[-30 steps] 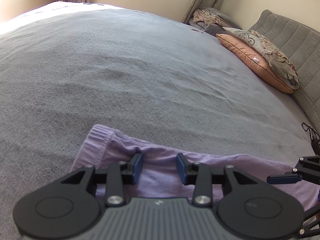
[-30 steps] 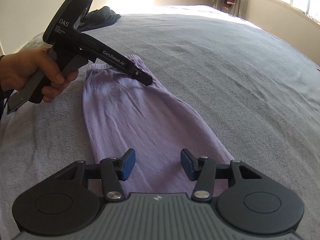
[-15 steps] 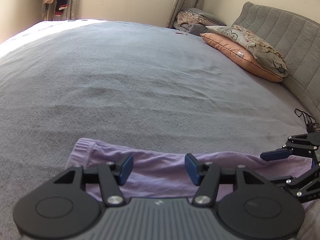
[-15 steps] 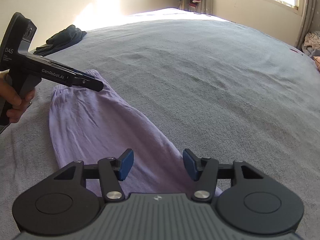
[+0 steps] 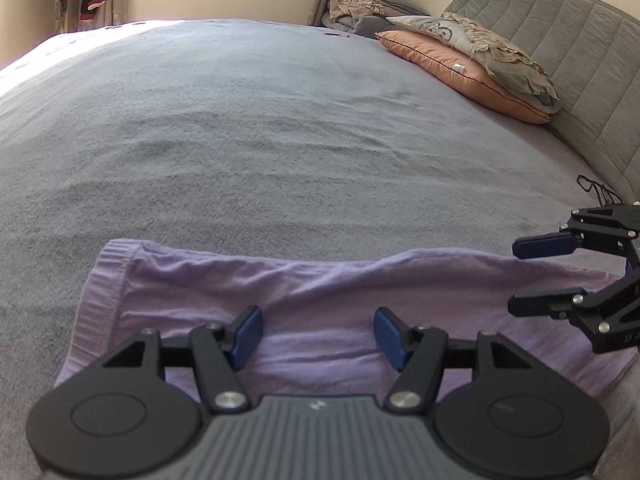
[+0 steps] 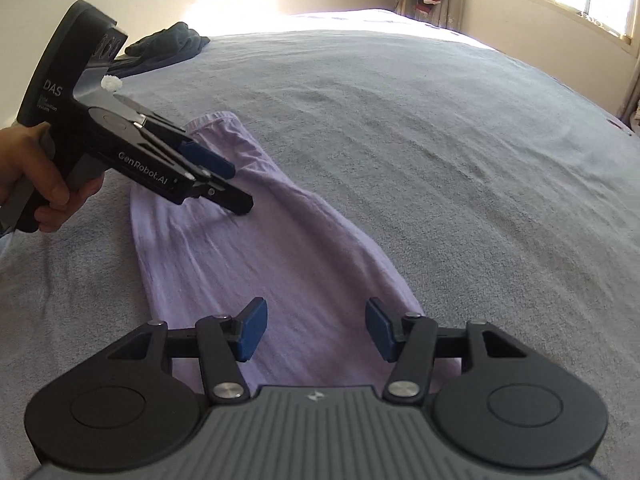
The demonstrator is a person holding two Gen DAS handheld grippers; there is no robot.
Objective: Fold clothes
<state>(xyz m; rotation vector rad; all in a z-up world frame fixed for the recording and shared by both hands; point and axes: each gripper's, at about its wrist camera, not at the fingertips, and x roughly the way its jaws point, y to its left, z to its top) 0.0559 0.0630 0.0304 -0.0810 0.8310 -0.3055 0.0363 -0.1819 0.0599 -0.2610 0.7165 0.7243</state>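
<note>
The left gripper [image 6: 236,188], seen from the right wrist, carries white lettering: "GenRobot.AI" along its side arm and "DAS" on the round rear housing, with smaller lines beneath that are too small to read. A hand [image 6: 36,176] grips its handle. In the left wrist view a letter "D" shows on the right gripper [image 5: 532,276], the rest cut off at the frame edge.

The purple garment [image 5: 320,300] lies flat on the grey bed cover [image 5: 280,140], folded into a long narrow strip. It is pale lilac, soft-looking, with shallow wrinkles running along its length and a ribbed hem [image 5: 96,300] at one end. The other end looks narrower and rounded.

The left gripper hovers over the hemmed end, its blue-padded fingers [image 5: 248,336] opening, cloth below them but nothing pinched between. The right gripper is over the opposite end, its fingers [image 6: 252,328] spread apart and likewise clamping nothing.

At the head of the bed lie an orange pillow [image 5: 460,68] and a grey patterned cushion [image 5: 500,56] against a quilted headboard [image 5: 580,40]. A dark garment [image 6: 168,46] sits at the bed's far edge.
</note>
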